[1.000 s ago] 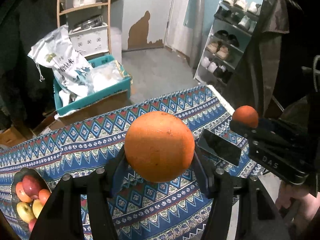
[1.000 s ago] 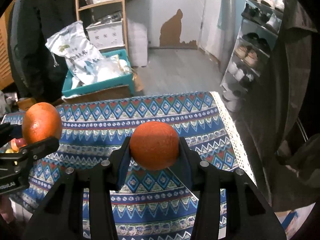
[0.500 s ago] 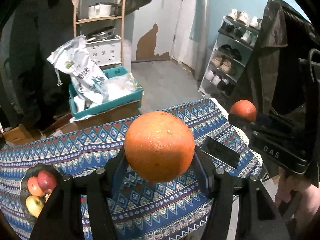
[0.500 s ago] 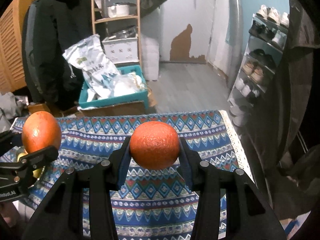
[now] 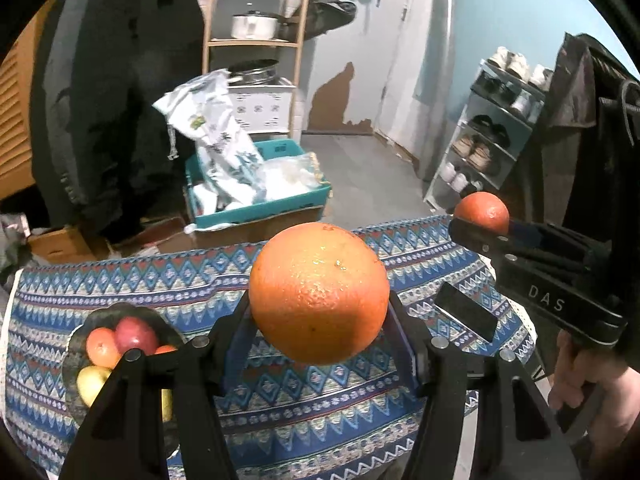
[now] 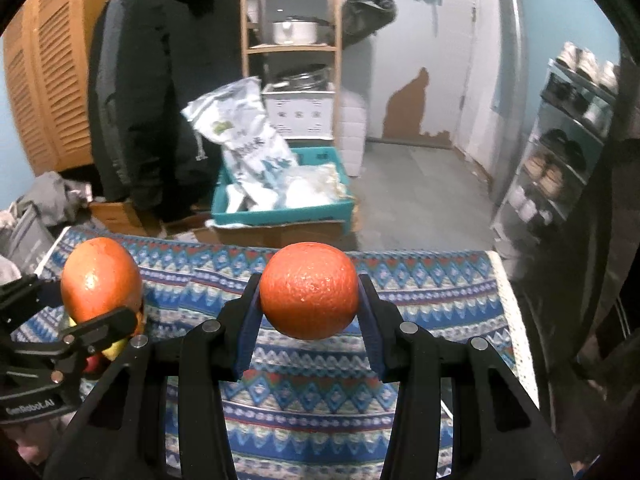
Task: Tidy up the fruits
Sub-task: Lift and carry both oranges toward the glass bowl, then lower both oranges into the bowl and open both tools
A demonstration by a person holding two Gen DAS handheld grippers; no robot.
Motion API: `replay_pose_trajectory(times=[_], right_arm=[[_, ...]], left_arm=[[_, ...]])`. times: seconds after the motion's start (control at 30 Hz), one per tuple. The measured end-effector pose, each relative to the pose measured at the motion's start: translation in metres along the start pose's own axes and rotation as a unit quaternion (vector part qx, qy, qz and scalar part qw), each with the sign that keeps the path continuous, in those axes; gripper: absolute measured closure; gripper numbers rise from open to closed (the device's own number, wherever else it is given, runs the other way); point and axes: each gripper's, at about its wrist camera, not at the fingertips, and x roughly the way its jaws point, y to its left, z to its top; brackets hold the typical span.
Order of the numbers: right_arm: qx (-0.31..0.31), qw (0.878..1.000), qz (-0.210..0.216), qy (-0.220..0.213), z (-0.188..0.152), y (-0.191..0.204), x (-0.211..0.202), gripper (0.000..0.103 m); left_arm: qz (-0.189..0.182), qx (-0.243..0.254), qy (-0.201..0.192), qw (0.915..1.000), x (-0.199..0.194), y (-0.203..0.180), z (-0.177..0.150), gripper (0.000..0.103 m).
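Large orange (image 5: 319, 293) sits clamped in the left hand-held gripper (image 5: 320, 336) above the patterned surface (image 5: 280, 412), small orange (image 6: 309, 290) clamped in the right hand-held gripper (image 6: 310, 332); best lowered gently into the fruit bowl (image 5: 76, 344), releasing only once seated.
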Motion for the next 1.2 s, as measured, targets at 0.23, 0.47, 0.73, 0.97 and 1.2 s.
replay_pose_trajectory(times=[0.23, 0.47, 0.73, 0.97, 1.2], right_arm=[[-0.023, 0.999, 0.032, -0.001, 0.012, 0.042, 0.008, 0.059], [-0.042, 0.997, 0.058, 0.002, 0.021, 0.078, 0.017, 0.059], [-0.063, 0.994, 0.084, 0.01, 0.027, 0.119, 0.03, 0.059], [-0.076, 0.991, 0.106, 0.02, 0.03, 0.153, 0.044, 0.059], [-0.089, 0.988, 0.122, 0.033, 0.031, 0.183, 0.062, 0.059]], left_arm=[[0.021, -0.037, -0.008, 0.9991, -0.014, 0.038, -0.004, 0.041], [0.037, -0.066, -0.012, 0.997, -0.024, 0.07, -0.011, 0.041], [0.056, -0.098, -0.008, 0.9936, -0.032, 0.106, -0.022, 0.041], [0.073, -0.123, -0.007, 0.9897, -0.038, 0.134, -0.031, 0.041], [0.095, -0.15, 0.004, 0.984, -0.036, 0.169, -0.048, 0.041]])
